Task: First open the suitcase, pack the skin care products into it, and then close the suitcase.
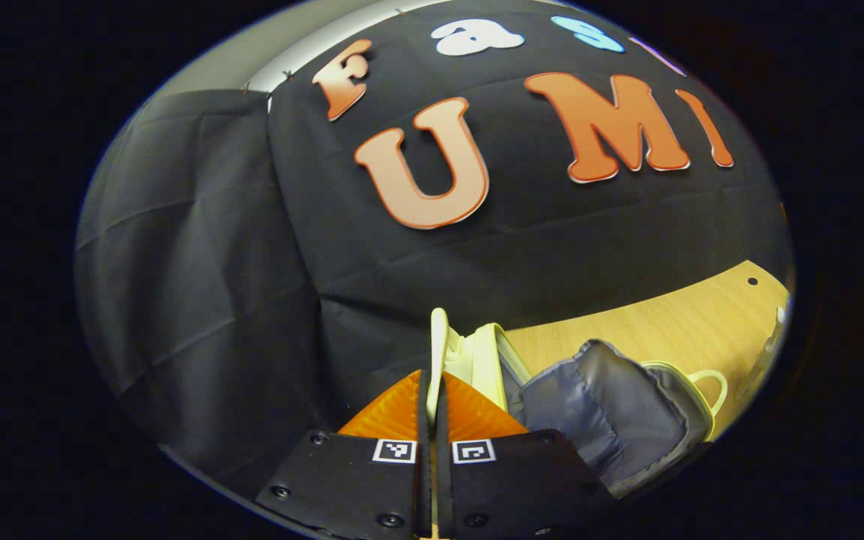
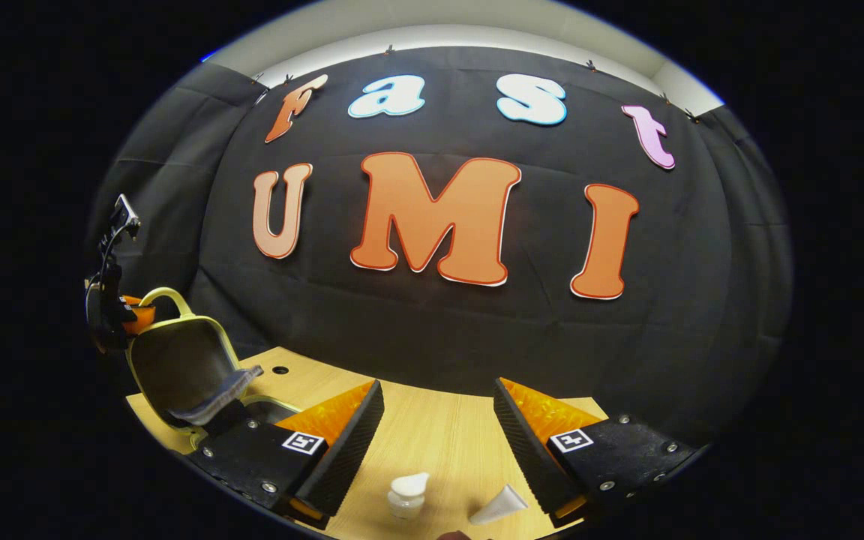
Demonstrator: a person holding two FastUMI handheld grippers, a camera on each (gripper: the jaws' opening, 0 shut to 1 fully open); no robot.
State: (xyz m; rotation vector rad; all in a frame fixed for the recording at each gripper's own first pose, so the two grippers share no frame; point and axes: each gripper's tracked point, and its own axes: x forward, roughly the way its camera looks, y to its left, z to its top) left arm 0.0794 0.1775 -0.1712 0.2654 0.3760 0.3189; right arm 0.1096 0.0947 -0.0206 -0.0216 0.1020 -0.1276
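Observation:
The small pale yellow-green suitcase [image 2: 177,367] stands open at the table's left, its lid raised and its grey lining [image 1: 597,405] showing. My left gripper [image 1: 436,390] is shut on the thin rim of the lid [image 1: 438,337]. From the right gripper view it shows far off at the lid's top corner [image 2: 109,300], beside the handle [image 2: 162,300]. My right gripper [image 2: 439,442] hangs open above the table with nothing between its fingers. Just below it stand a small white bottle [image 2: 408,495] and a white cone-shaped skin care item [image 2: 499,506].
The wooden table [image 2: 432,427] runs back to the black cloth wall and has a small round hole [image 2: 280,370] near the suitcase. The suitcase's loop handle [image 1: 709,382] points toward the table's right side.

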